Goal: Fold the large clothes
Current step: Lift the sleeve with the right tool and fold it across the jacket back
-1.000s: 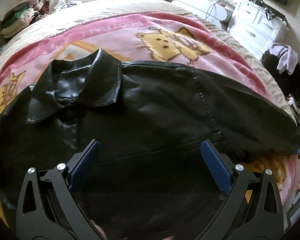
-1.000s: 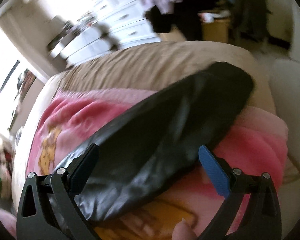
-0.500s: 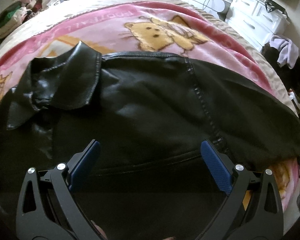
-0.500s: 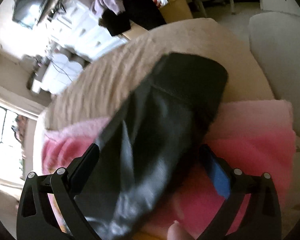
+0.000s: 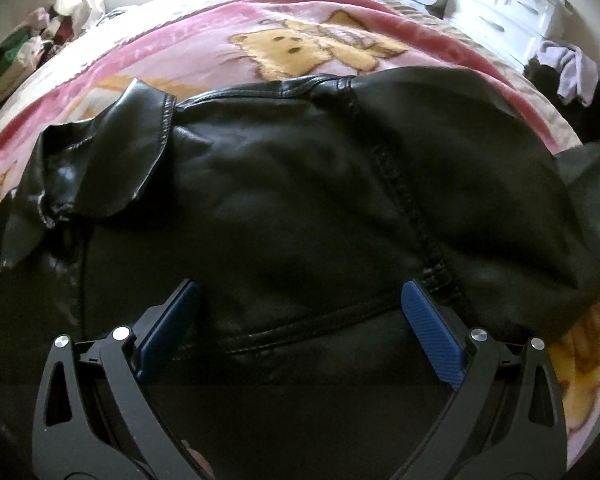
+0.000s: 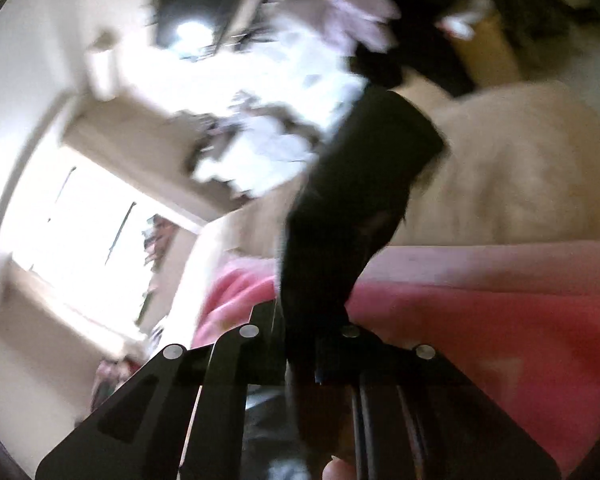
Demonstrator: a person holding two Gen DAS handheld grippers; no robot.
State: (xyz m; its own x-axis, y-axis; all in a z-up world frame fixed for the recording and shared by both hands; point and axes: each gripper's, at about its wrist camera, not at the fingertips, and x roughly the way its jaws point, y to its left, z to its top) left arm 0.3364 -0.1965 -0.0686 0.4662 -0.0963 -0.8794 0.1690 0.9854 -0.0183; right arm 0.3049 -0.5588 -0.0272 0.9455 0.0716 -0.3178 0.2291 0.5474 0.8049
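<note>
jacket [image 5: 300, 208]: black leather-look, spread flat on pink blanket [image 5: 204, 44] on the bed, collar [image 5: 112, 152] at left, body unfolded
sleeve [image 6: 352, 208]: right-side one is off the bed surface, sticking out past the R gripper; right wrist view is blurred, so detail is poor
R gripper [image 6: 300, 344]: jaws pressed together, pinching the sleeve
L gripper [image 5: 300, 312]: spread wide, hanging over the jacket's lower body near the seam [image 5: 412, 216]; nothing betw. its pads, can't tell if it touches the cloth
done: jacket laid out; sleeve picked up
left: prob. bring sleeve across the body, do the other sleeve, then fold body in half; i.e. nearly all of it
stage: early, first fold just starting, by my read
</note>
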